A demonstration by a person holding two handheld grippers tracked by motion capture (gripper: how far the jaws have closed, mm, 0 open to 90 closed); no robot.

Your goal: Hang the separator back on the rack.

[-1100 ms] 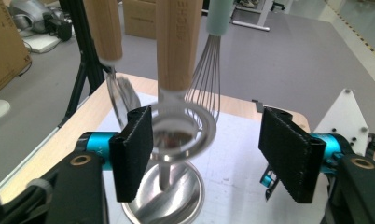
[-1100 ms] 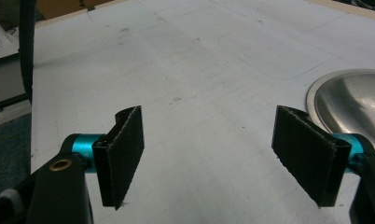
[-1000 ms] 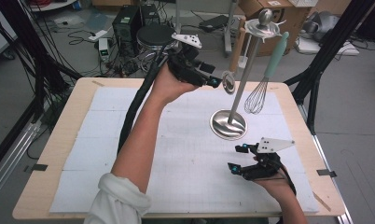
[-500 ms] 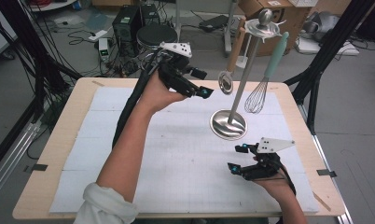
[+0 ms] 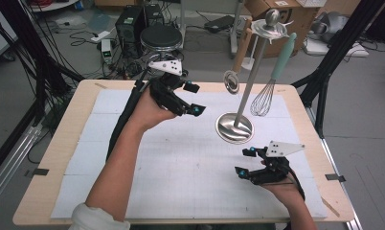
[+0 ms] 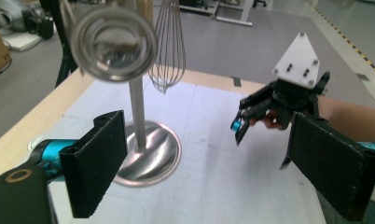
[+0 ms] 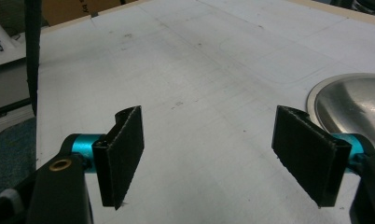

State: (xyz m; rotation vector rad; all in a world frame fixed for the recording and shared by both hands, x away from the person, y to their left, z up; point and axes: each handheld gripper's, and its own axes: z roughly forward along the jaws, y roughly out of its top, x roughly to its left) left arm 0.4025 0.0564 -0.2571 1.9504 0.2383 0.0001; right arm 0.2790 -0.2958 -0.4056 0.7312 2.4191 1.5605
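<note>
**Steel stand and its hanging ware sit just right of the open left tool**

Steel is the target here: a polished utensil stand (image 5: 234, 127) rises from a round base on the white-matted worktop (image 5: 85, 158), its pole leaning up toward the far right. From its top disc hang a round metal strainer (image 5: 231, 80) on a wooden handle and a wire whisk (image 5: 261, 99) with a mint-green handle, both long axes running nearly straight down.

The left tool (image 5: 196, 99) hovers over the far middle of the mat, jaws pointing right at the stand. They have just been opening and stand wide with nothing between them. In the left gripper view the strainer's bowl (image 6: 113, 43) floats above and ahead of the left pad, the pole just beyond it.

The right tool (image 5: 244, 162) rests low near the front edge, jaws spread and empty, the stand's base (image 7: 358, 105) just off to its side.

The left tool looks better placed for the hanging pieces, since it is up at their height.
</note>
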